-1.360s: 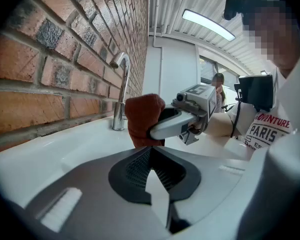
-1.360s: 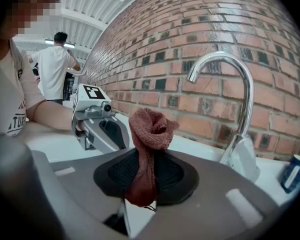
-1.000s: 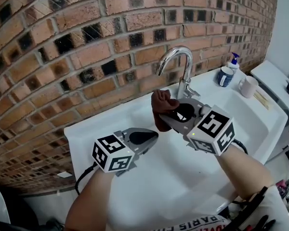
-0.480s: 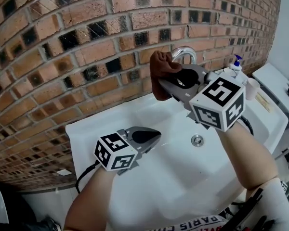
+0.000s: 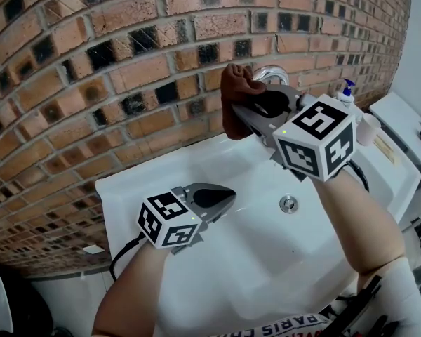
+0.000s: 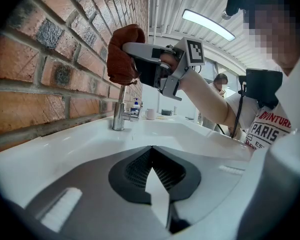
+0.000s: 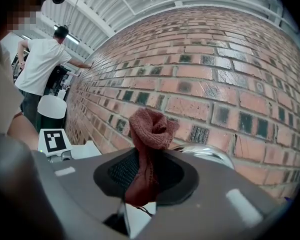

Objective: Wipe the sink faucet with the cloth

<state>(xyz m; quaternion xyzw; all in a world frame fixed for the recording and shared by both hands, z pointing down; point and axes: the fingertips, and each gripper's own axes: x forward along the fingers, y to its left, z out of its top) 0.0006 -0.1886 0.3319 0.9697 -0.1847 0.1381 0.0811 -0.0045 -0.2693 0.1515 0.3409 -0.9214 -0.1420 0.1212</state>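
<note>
In the upper middle of the head view, the right gripper (image 5: 247,118) clamps the bunched cloth (image 5: 233,97) just left of the faucet (image 5: 274,74) arch, the nearer tool, while the left gripper (image 5: 221,196), jaws together and empty, hovers lower left.

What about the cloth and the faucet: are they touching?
Cannot tell. In the left gripper view the cloth hides the top of the faucet; neither contact nor gap shows plainly.
</note>
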